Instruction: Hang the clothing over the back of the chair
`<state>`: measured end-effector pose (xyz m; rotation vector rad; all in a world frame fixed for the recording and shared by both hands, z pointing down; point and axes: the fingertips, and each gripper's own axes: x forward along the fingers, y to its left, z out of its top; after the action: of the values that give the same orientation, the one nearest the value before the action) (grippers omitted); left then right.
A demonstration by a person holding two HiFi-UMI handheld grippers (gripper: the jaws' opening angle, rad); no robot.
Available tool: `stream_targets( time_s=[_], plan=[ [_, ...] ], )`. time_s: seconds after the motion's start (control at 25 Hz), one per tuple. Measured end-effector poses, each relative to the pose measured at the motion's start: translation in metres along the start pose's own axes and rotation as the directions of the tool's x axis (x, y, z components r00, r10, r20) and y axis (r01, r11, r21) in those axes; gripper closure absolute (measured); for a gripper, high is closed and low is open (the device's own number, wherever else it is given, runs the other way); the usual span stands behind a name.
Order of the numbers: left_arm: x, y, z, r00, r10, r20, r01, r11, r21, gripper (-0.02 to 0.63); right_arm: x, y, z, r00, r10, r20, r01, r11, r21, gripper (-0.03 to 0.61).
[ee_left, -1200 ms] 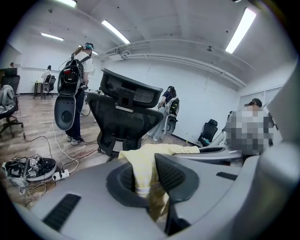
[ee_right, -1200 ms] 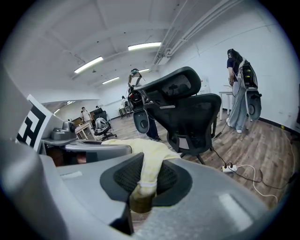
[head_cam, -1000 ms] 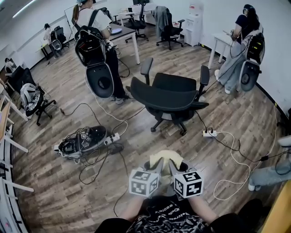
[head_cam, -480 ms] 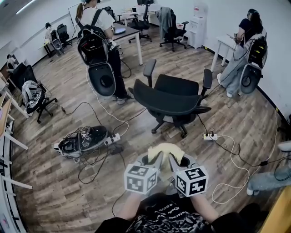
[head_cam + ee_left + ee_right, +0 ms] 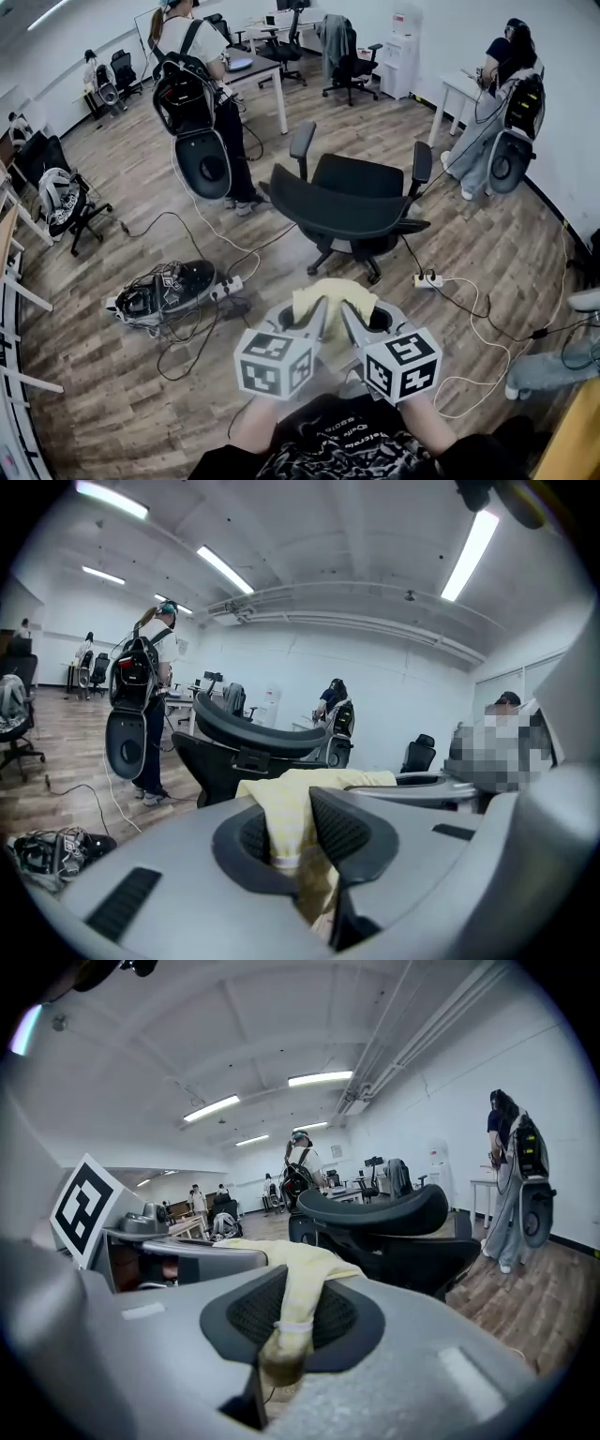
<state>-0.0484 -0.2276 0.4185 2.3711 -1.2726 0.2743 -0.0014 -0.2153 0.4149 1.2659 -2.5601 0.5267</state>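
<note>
Clothing, one yellow piece, pinched in two closed tools, left tool and right tool, one chair ahead

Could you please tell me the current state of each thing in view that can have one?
yellow garment: bunched, held off the floor by both claws.
left claw: shut on the yellow garment.
right claw: shut on the yellow garment.
office chair: upright, seat empty, nothing hung on its back yet.
</note>
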Motion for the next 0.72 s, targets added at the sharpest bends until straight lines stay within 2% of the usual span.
stream_targets(
  time_s=[0.36,0.72],
  plan=[
    [-0.008,0.002,0.059,0.994,0.006,0.112,-0.013,0.998,0.061,0.558,0.001,0.005,0.058,0.994,-0.031,0.107,0.038,0.997,-0.071,0.531],
    [-0.019,-0.002,0.119,0.967,0.008,0.254,-0.034,0.994,0.1,0.558,-0.004,0.009,0.118,0.975,0.023,0.223,0.012,0.987,-0.157,0.529]
  ],
)
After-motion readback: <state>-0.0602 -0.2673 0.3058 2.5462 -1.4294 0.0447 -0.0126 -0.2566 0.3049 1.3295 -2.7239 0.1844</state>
